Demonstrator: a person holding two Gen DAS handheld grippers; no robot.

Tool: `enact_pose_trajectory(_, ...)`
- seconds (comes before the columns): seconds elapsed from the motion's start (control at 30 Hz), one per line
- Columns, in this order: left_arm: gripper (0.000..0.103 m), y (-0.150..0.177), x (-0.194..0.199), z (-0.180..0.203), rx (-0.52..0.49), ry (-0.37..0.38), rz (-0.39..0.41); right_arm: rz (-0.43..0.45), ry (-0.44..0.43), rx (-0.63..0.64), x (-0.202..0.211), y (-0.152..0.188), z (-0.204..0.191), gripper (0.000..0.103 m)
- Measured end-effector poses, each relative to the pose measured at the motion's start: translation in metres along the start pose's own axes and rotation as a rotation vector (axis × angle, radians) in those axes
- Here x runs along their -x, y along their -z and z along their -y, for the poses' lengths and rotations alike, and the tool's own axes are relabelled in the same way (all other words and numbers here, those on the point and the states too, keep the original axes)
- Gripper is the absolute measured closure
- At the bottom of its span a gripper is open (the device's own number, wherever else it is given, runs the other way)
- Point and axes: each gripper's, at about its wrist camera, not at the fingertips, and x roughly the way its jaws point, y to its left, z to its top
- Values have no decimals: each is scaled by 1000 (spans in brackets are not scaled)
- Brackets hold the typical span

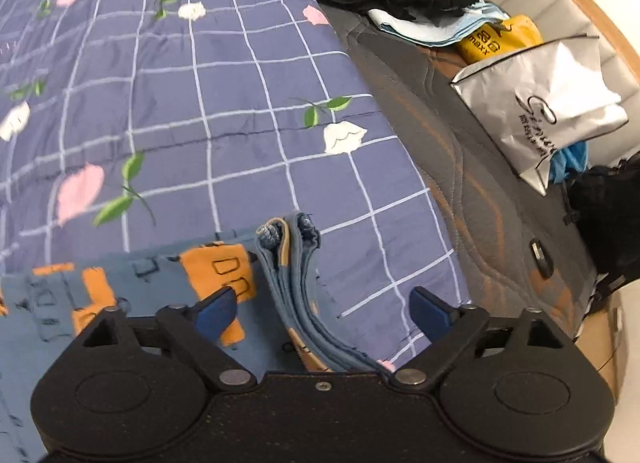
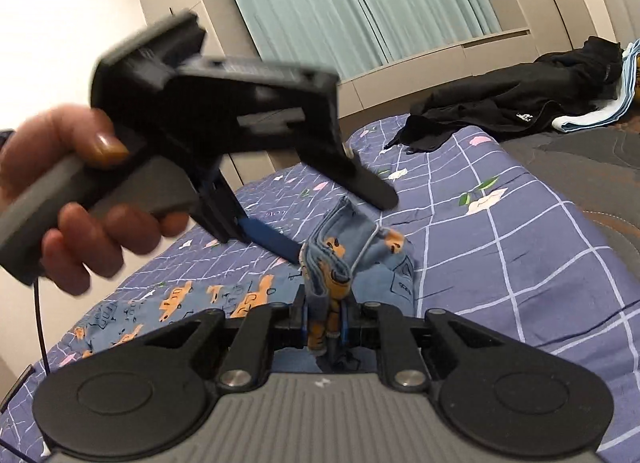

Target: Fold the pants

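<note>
Pinching a bunched fold of the blue pants (image 2: 326, 263), our right gripper (image 2: 325, 329) is clenched on cloth above the checked bedspread (image 2: 500, 247). Our left gripper (image 1: 322, 309) gapes wide, straddling the folded edge without touching.

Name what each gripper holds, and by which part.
Right gripper: the pants, by a bunched edge. Left gripper: nothing, open around that edge.

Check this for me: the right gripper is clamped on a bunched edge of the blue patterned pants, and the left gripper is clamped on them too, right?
Only the left part is wrong. The left gripper is open, its pads either side of the pants without pressing, as the left wrist view shows. The right gripper is clamped.
</note>
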Motion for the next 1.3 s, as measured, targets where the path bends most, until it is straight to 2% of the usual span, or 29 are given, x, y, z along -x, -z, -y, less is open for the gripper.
enact_pose_trajectory(0.07,21,0,-4,1,-4,6,5,-5,1,4,-1,2,-2,87)
enact_pose_trajectory(0.13,35,0,-8,5,-20,-6,7,-14,7,20,-9,0,-3,87)
enact_pose_trajectory(0.2,63,1,-9,5,-31,-20,9,-16,15,40,-7,-1,-7,87)
enact_pose_trajectory(0.27,73,2,-6,0,-22,-17,20,-18,24,61,-8,-6,-9,87)
enact_pose_trajectory(0.37,80,7,9,-19,21,-14,57,-31,16,103,-13,-12,-20,87)
enact_pose_trajectory(0.57,80,30,41,-88,185,-42,120,-104,-50,187,-41,-12,-60,86)
enact_pose_trajectory(0.6,76,34,42,-99,209,-53,117,-122,-64,210,-47,-8,-69,84)
enact_pose_trajectory(0.67,63,45,41,-117,257,-102,108,-183,-79,251,-60,0,-81,67)
enact_pose_trajectory(0.73,58,52,43,-125,276,-62,132,-203,-81,286,-60,7,-90,53)
enact_pose_trajectory(0.8,38,56,47,-128,288,-29,162,-190,-77,316,-50,10,-97,49)
enact_pose_trajectory(0.87,36,60,48,-127,280,-18,176,-182,-49,357,-42,12,-102,44)
enact_pose_trajectory(1.0,36,65,47,-124,264,-1,168,-200,-1,435,-38,22,-112,44)
enact_pose_trajectory(1.1,36,68,49,-128,300,47,165,-224,24,545,-50,26,-127,44)
enact_pose_trajectory(1.3,36,69,52,-137,372,162,172,-280,90,797,-71,46,-153,51)
